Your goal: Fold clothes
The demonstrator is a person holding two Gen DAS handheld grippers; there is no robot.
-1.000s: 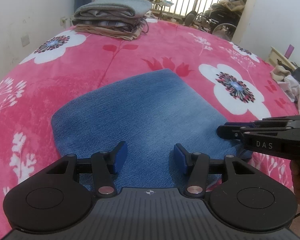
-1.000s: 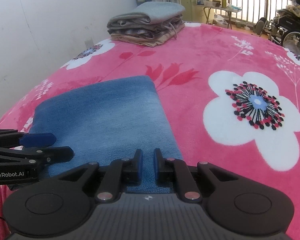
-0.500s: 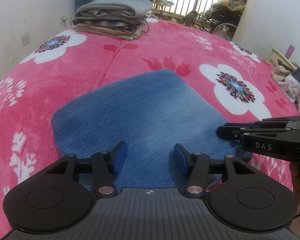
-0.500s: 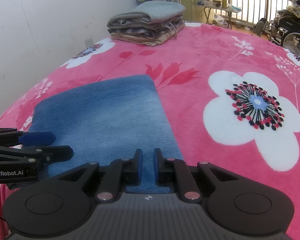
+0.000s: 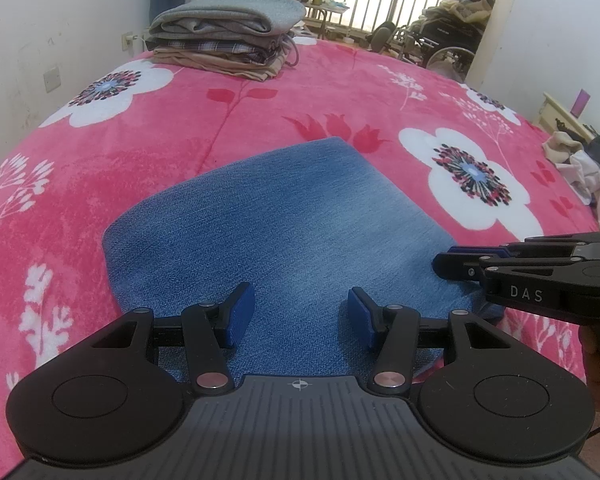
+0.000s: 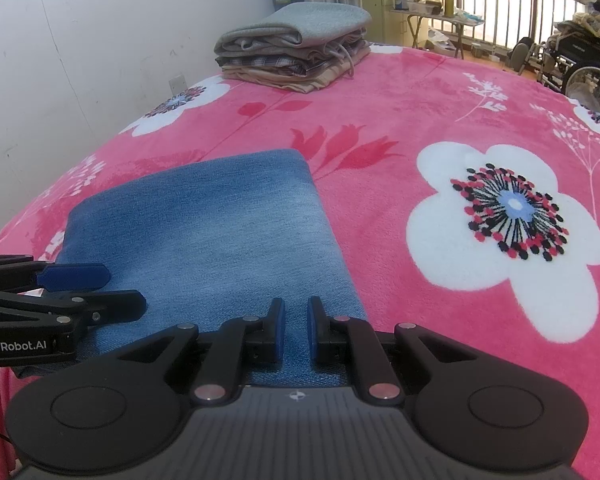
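A folded blue denim garment (image 5: 292,220) (image 6: 204,224) lies flat on the pink flowered blanket (image 5: 260,120), close to the near edge of the bed. My left gripper (image 5: 300,312) (image 6: 122,290) hovers over the near left part of the denim, open, with nothing between its blue pads. Over the denim's near right corner my right gripper (image 6: 296,328) (image 5: 440,262) is shut to a narrow slit and holds nothing. Whether either gripper touches the cloth I cannot tell.
A stack of folded clothes (image 5: 228,36) (image 6: 296,44) sits at the far left corner of the bed by the white wall. Loose garments (image 5: 580,160) lie off the right side. Wheelchairs (image 6: 572,64) and a small table stand by the barred window beyond.
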